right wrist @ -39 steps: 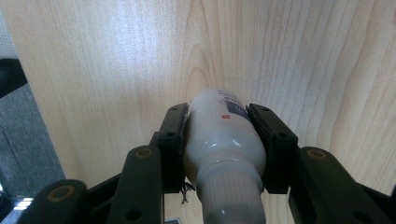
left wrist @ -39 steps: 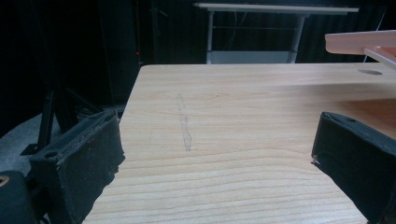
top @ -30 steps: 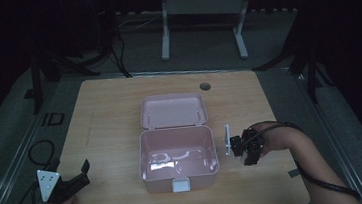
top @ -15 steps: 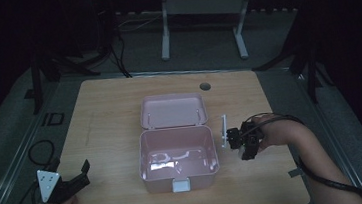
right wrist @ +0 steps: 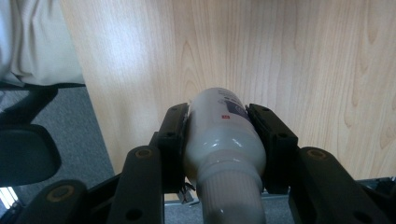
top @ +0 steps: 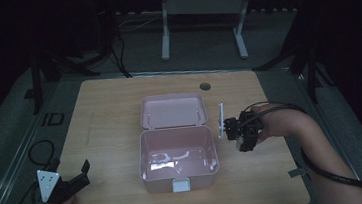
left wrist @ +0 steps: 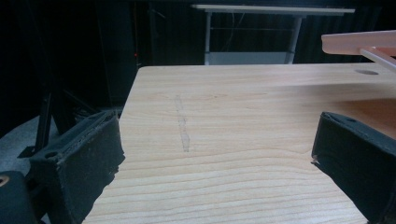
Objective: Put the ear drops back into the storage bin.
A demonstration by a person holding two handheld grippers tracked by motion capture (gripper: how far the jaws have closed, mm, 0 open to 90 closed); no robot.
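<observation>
A: Where's the white tube (right wrist: pixel 224 135)?
B: Clamped between the jaws of the right tongs (top: pixel 237 132), above the table (top: pixel 110 119), just right of the open pink box (top: pixel 178 157).
A: And its lid (top: pixel 172 111)?
B: Laid back behind the box.
A: The left tongs (top: pixel 71 180)?
B: Near the table's front left corner, jaws spread wide, nothing between them.
</observation>
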